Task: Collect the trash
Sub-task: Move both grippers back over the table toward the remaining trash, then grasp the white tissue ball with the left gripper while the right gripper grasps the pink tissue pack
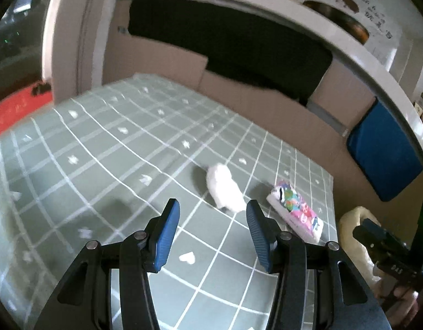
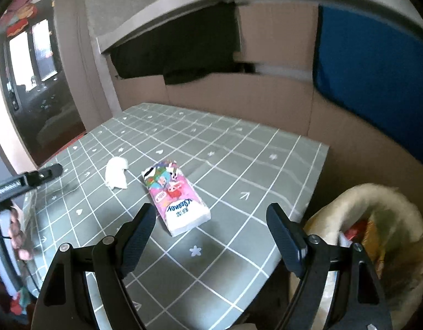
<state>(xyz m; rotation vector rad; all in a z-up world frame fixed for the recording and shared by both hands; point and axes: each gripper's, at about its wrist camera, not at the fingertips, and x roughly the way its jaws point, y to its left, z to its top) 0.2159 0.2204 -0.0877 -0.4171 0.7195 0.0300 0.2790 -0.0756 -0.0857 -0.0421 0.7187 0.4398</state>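
A crumpled white tissue point(image 1: 224, 189) lies on the grey-green checked tablecloth point(image 1: 101, 143). My left gripper point(image 1: 213, 220) hovers just in front of it, open, with nothing between its blue pads. The same tissue point(image 2: 116, 175) shows left of centre in the right wrist view. A pink printed tissue pack point(image 2: 176, 196) lies beside it, also seen as the pack point(image 1: 295, 211) in the left wrist view. My right gripper point(image 2: 211, 233) is open and empty, just short of the pack. A bin lined with a pale bag point(image 2: 376, 236) stands off the table's right edge, holding colourful waste.
Cardboard panels point(image 2: 239, 93) wall the table's far side, with a blue board point(image 2: 376, 77) at the right. A grey shelf edge point(image 1: 266, 0) overhangs a dark opening. The left gripper's body point(image 2: 27, 180) shows at the left of the right wrist view.
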